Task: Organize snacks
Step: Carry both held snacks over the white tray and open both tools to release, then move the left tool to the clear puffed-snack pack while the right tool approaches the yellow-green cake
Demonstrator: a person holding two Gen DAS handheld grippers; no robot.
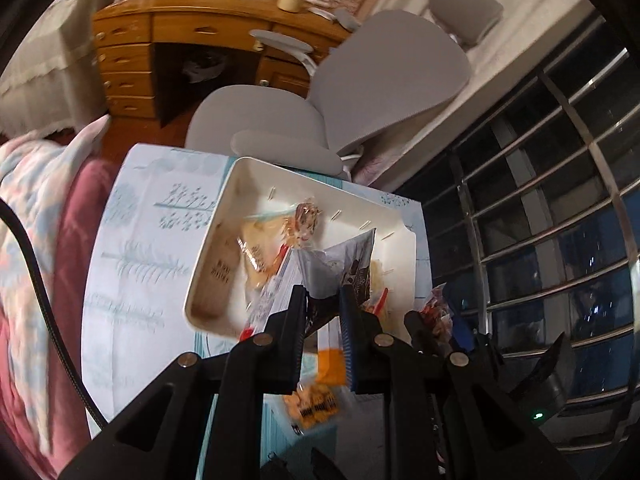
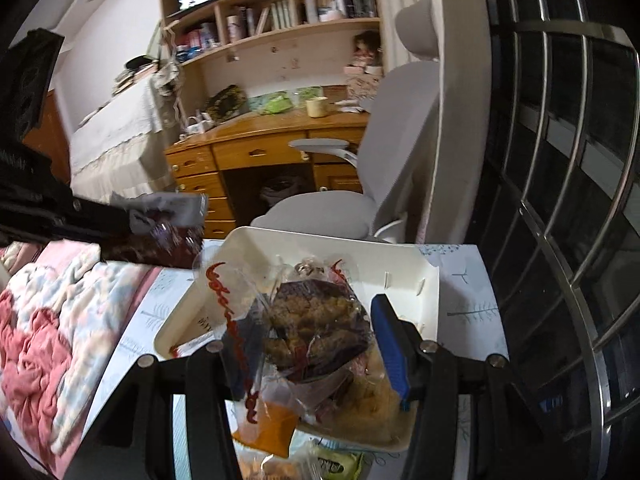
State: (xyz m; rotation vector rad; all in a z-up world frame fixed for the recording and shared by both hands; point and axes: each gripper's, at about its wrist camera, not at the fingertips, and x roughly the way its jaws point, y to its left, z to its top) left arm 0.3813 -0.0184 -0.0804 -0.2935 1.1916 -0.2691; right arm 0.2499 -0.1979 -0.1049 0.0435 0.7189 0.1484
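Nearest the left wrist lens, the left hand-held gripper (image 1: 323,300) is pressed together on the lower edge of a grey foil snack packet (image 1: 344,260), which hangs over the near end of the white tray (image 1: 208,248). In the right wrist view the right hand-held gripper (image 2: 312,332) pinches a clear crinkly bag of dark crumbly biscuits (image 2: 316,320) between its 2 fingers, held above the same white tray.

Both packets look light and soft. The foil one will likely crumple and slide rather than resist, so a sealed edge is probably the safest place to take hold. The biscuits look fragile; squeezing the bag across its middle may crush them, and its red-printed cellophane edge would be kinder.

Inside the tray lie a clear-wrapped pale pastry (image 1: 260,252) and a small cellophane-wrapped sweet (image 1: 306,216); the far end is bare. On the patterned surface (image 1: 136,240), just outside the tray's near rim, sit an orange packet of small crackers (image 1: 316,404) and, seen by the right wrist camera, a yellow-green packet (image 2: 340,465). Further loose snacks may lie outside the pictures.
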